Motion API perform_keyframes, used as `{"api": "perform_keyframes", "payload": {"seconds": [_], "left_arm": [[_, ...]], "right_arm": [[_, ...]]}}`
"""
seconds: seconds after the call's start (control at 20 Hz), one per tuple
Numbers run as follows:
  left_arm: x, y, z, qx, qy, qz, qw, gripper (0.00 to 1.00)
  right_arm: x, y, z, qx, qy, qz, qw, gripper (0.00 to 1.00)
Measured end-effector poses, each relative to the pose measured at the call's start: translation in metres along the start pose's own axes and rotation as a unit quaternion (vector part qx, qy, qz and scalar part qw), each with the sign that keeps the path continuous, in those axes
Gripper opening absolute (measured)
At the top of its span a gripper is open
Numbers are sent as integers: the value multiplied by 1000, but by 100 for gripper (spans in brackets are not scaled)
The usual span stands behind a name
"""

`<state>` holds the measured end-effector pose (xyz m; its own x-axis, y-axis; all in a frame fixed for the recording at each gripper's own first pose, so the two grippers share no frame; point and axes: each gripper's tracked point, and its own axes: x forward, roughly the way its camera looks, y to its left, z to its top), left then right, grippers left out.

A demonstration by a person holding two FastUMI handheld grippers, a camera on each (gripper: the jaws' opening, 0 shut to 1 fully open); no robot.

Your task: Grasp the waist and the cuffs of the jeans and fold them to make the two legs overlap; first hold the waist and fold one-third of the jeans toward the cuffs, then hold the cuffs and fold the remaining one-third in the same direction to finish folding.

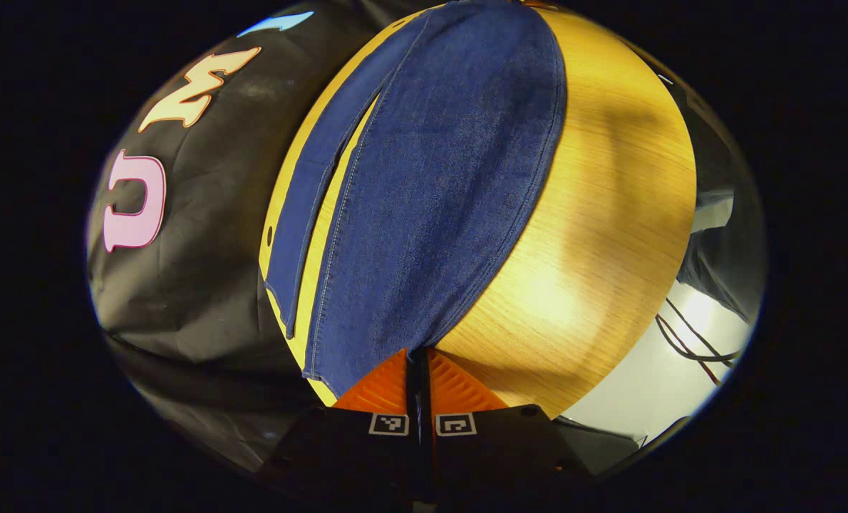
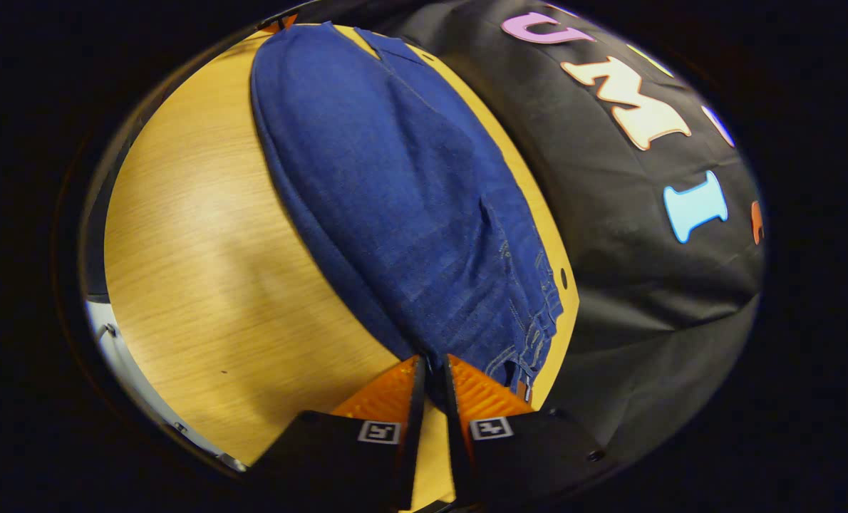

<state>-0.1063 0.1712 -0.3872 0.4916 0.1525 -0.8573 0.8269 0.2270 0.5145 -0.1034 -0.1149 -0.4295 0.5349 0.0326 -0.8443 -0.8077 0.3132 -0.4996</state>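
Legs overlapped; left gripper [image 1: 418, 356] pinches the jeans [image 1: 424, 192] cuffs at 6 o'clock, right gripper [image 2: 431, 367] the waist; thirds unfolded.

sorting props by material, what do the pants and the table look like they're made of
Pants: blue denim, matte, going by the twill texture and pale stitched seams. Table: looks like light wood or wood-look laminate, with fine straight grain and a soft sheen under the light.

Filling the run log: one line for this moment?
left gripper shut on jeans cuff | right gripper shut on waist | jeans flat on table
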Motion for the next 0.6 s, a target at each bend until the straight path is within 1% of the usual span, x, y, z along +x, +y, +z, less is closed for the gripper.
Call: {"api": "perform_keyframes", "payload": {"seconds": [0.05,0.1,0.2,0.3,0.4,0.6], "left_arm": [[0,0,0,-5,0,0,1000,0],[-1,1,0,-14,-1,1,1000,0],[0,1,0,-50,-6,-3,999,0],[-2,4,-1,-103,-9,-7,995,0],[-10,20,2,-137,-15,10,990,0],[-18,56,7,-193,-22,40,980,0]], "right_arm": [[6,-5,8,4,0,-17,1000,12],[-1,-6,2,12,2,-25,1000,2],[-1,-6,2,35,6,-36,999,3],[-7,-16,6,65,6,-55,996,3],[-17,-29,15,95,-2,-78,992,3],[-28,-72,41,125,-20,-129,984,2]]}}
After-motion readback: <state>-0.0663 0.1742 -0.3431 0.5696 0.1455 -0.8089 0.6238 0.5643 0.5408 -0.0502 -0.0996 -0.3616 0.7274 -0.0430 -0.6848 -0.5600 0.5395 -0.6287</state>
